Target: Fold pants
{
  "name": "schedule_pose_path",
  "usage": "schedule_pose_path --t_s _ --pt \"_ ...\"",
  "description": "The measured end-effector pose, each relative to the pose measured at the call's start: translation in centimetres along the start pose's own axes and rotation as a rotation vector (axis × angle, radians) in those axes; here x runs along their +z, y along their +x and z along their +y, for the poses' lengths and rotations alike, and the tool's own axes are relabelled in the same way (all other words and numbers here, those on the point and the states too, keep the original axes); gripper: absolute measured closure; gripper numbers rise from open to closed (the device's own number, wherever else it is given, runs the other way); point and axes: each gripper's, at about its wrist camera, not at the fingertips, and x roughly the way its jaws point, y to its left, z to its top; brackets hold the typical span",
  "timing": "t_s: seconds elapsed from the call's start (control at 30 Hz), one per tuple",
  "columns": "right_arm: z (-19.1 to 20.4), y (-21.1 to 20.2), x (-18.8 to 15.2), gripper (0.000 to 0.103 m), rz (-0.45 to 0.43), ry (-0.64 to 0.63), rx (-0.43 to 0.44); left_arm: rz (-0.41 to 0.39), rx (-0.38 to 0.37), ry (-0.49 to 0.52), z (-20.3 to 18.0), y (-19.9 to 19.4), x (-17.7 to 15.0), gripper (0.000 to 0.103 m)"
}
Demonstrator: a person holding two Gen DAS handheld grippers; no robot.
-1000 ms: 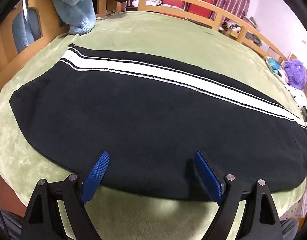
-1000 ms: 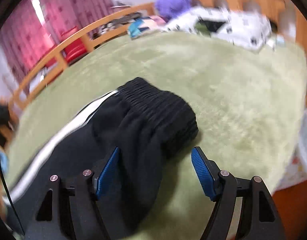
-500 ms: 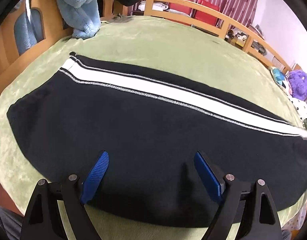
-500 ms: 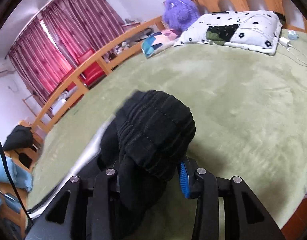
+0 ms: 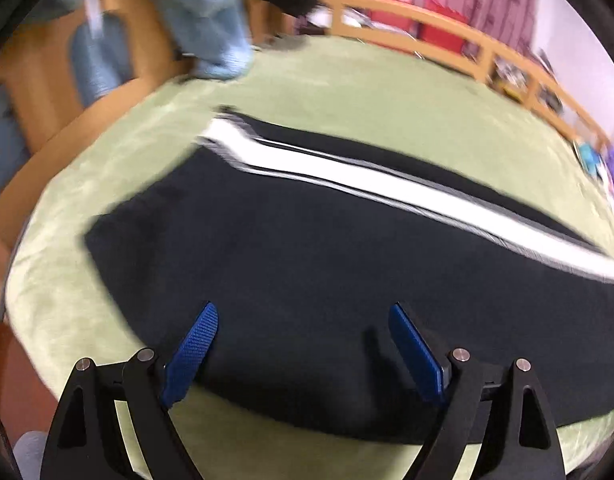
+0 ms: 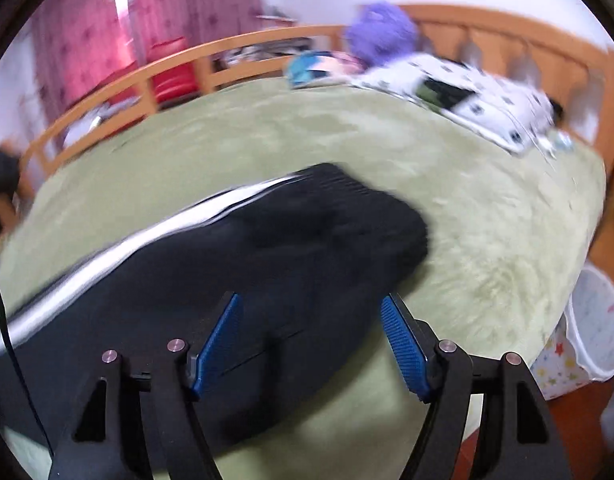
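Black pants with a white side stripe lie flat on a green blanket, legs stacked. My left gripper is open and empty, hovering over the near edge of the pants toward the leg end. In the right wrist view the ribbed waistband end lies on the blanket. My right gripper is open and empty just above the pants behind the waistband. Both views are motion-blurred.
A wooden bed rail runs along the far side. A light blue towel hangs at the foot. A white patterned pillow, a purple plush toy and a white bin are at the right.
My right gripper was shut on the waistband half a second ago; it has let go and opened, and the waistband lies flat again. The left view shifted right toward the leg hems.
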Motion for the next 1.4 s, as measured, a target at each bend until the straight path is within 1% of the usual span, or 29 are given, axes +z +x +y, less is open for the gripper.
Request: schedule_pose_path --t_s 0.03,0.07,0.1,0.13,0.2,0.3,0.4,0.5,0.57,0.6,0.63,0.67,0.73,0.8,0.87,0.9,0.93,1.0,1.07,1.1,1.13,1.17,1.2,1.23,1.27,1.3,1.33,1.37,1.4 --pt "2.2 -0.1 -1.2 0.031 0.003 -0.057 0.008 -0.012 0.001 -0.023 1.5 -0.2 0.2 0.016" --pt "3.1 0.0 -1.8 0.031 0.006 -0.076 0.006 -0.015 0.006 -0.042 2.6 -0.3 0.5 0.016" --pt "4.6 1.0 -3.0 0.031 0.054 -0.105 0.003 -0.017 0.001 -0.075 4.3 -0.6 0.7 0.016" --pt "5.2 2.1 -3.7 0.031 0.111 -0.110 0.000 -0.019 -0.033 -0.109 5.8 -0.9 0.7 0.016" --pt "6.1 4.0 -4.9 0.032 0.212 -0.079 -0.052 -0.023 -0.081 -0.160 8.3 -1.3 0.8 0.016" --pt "6.8 2.0 -4.3 0.033 0.170 -0.049 -0.081 -0.049 -0.072 -0.196 10.8 -2.2 0.1 0.016" --pt "7.9 -0.1 -3.9 0.032 0.147 -0.011 -0.054 -0.057 -0.116 -0.262 12.7 -1.5 -0.1 0.018" --pt "10.0 -1.4 -4.4 0.033 0.157 -0.001 -0.014 -0.055 -0.178 -0.303 13.5 0.1 1.2 0.026" --pt "11.4 -1.6 -4.9 0.033 0.159 -0.018 -0.018 -0.044 -0.185 -0.310 13.1 1.5 2.1 0.042" --pt "12.1 -1.7 -5.2 0.033 0.161 -0.029 -0.016 -0.022 -0.149 -0.308 12.8 2.3 2.5 0.059" --pt "12.6 -1.6 -5.7 0.033 0.163 -0.036 -0.013 -0.014 -0.100 -0.299 12.6 2.6 2.7 0.086" --pt "13.1 -1.7 -6.1 0.033 0.166 -0.040 -0.013 -0.008 -0.071 -0.294 12.8 3.0 3.1 0.085" --pt "13.7 -1.8 -7.0 0.033 0.173 -0.054 -0.021 0.004 -0.111 -0.327 14.0 3.2 3.1 0.085" --pt "14.1 -2.3 -7.6 0.033 0.171 -0.071 -0.037 0.042 -0.104 -0.321 14.3 4.2 2.6 0.083" --pt "14.2 -2.6 -7.9 0.033 0.168 -0.078 -0.046 0.040 -0.068 -0.304 14.1 4.2 2.1 0.070" --pt "14.2 -2.7 -7.9 0.033 0.170 -0.078 -0.045 0.039 -0.059 -0.307 14.1 3.6 1.9 0.059" --pt "14.1 -2.9 -8.0 0.033 0.174 -0.076 -0.043 0.045 -0.067 -0.324 14.1 3.1 1.7 0.044" --pt "14.0 -3.1 -8.0 0.033 0.174 -0.074 -0.044 0.042 -0.118 -0.354 14.0 2.5 1.1 0.035" --pt "13.8 -3.4 -8.2 0.033 0.173 -0.066 -0.040 0.063 -0.145 -0.349 13.2 3.3 0.5 0.035" --pt "13.8 -3.4 -8.3 0.033 0.174 -0.061 -0.036 0.065 -0.136 -0.348 12.9 3.8 0.4 0.036" --pt "13.7 -3.4 -8.4 0.033 0.175 -0.054 -0.030 0.056 -0.126 -0.356 12.7 4.2 0.4 0.036" --pt "13.5 -3.3 -8.5 0.033 0.179 -0.046 -0.021 0.019 -0.130 -0.377 12.6 4.5 0.7 0.037" --pt "13.4 -3.2 -8.6 0.033 0.182 -0.042 -0.016 -0.003 -0.132 -0.395 12.6 4.8 1.0 0.045" --pt "13.3 -3.1 -8.7 0.033 0.186 -0.036 -0.008 -0.012 -0.119 -0.413 12.7 5.0 1.1 0.067" --pt "13.2 -3.2 -8.9 0.033 0.186 -0.030 0.000 -0.006 -0.119 -0.440 12.8 5.4 1.3 0.072" --pt "13.0 -3.3 -9.1 0.033 0.187 -0.022 0.015 0.008 -0.161 -0.462 13.1 5.7 1.6 0.086" --pt "12.8 -3.4 -9.2 0.033 0.187 -0.021 0.024 0.006 -0.182 -0.471 13.1 5.4 2.0 0.088" --pt "12.8 -3.5 -9.3 0.033 0.184 -0.023 0.025 -0.027 -0.180 -0.451 12.7 4.1 2.9 0.088" --pt "12.6 -3.8 -9.4 0.033 0.174 -0.027 0.022 -0.060 -0.167 -0.402 11.8 2.9 3.7 0.088"
